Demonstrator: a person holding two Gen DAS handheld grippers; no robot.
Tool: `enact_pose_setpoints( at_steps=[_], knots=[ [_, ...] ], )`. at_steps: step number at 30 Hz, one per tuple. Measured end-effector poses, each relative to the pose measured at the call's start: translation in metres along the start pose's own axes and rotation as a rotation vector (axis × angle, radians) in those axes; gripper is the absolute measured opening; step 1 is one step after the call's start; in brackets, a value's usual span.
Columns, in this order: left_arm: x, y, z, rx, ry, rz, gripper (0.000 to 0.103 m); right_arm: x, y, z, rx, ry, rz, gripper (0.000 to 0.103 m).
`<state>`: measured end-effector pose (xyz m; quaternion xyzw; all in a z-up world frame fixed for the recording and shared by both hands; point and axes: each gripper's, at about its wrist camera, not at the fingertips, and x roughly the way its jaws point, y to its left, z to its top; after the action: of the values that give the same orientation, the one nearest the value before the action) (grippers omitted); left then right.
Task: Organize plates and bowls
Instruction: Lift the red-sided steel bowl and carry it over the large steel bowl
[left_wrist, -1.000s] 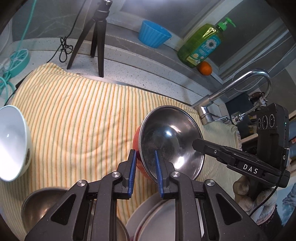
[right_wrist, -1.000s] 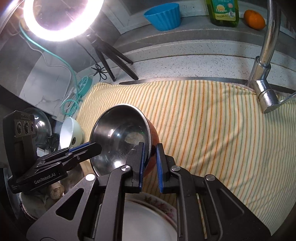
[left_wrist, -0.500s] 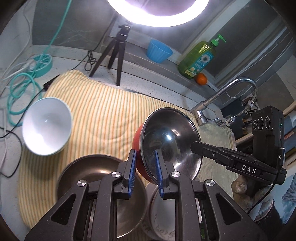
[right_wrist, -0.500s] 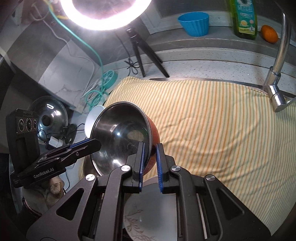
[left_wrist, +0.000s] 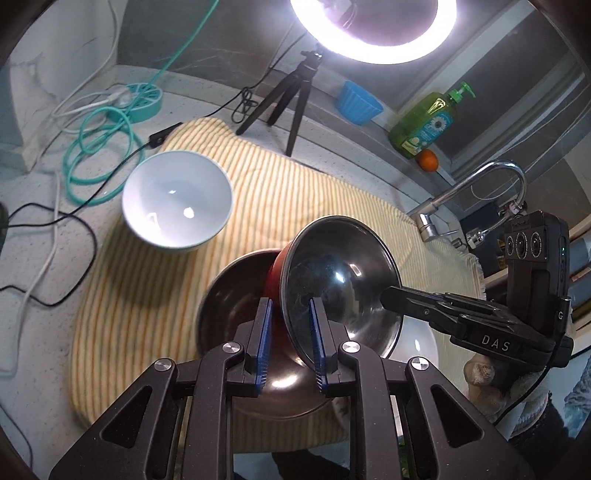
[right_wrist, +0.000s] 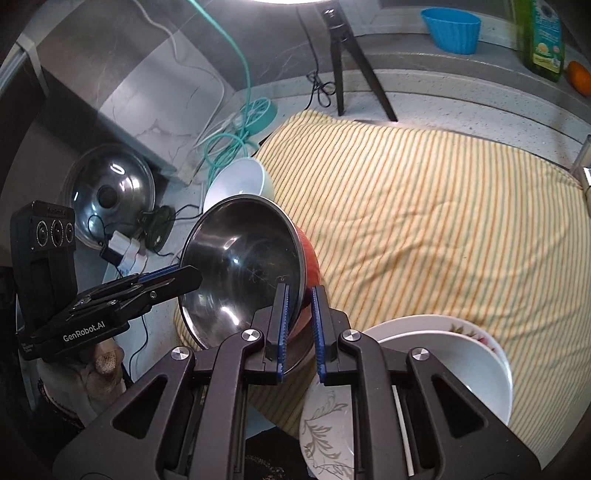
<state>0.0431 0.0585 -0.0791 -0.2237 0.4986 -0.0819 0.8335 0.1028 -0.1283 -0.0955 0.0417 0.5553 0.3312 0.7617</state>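
With both the left gripper (left_wrist: 290, 343) and the right gripper (right_wrist: 300, 330) pinching the red bowl's (left_wrist: 334, 275) rim, I should lower it level into the steel bowl (left_wrist: 229, 295)

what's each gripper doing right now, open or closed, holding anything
Left gripper: closed on the rim of the red steel bowl.
Right gripper: closed on the opposite rim of the same bowl.

I work at a home kitchen counter: speckled worktop (left_wrist: 33, 266), sink faucet (left_wrist: 476, 192) far right, dish soap bottle (left_wrist: 428, 122) on the far ledge, striped towel (right_wrist: 424, 206) beneath.
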Motion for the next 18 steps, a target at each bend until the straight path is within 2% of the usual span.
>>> enact_pose_setpoints(
  at_steps=[12, 18],
  knots=[
    [0.011, 0.022, -0.018, -0.01, 0.046, 0.054, 0.018, 0.043, 0.011, -0.012, -0.036, 0.096, -0.038, 0.012],
    [0.017, 0.023, -0.02, 0.006, 0.063, 0.075, 0.018, 0.052, 0.013, -0.013, -0.054, 0.117, -0.068, 0.012]
  ],
)
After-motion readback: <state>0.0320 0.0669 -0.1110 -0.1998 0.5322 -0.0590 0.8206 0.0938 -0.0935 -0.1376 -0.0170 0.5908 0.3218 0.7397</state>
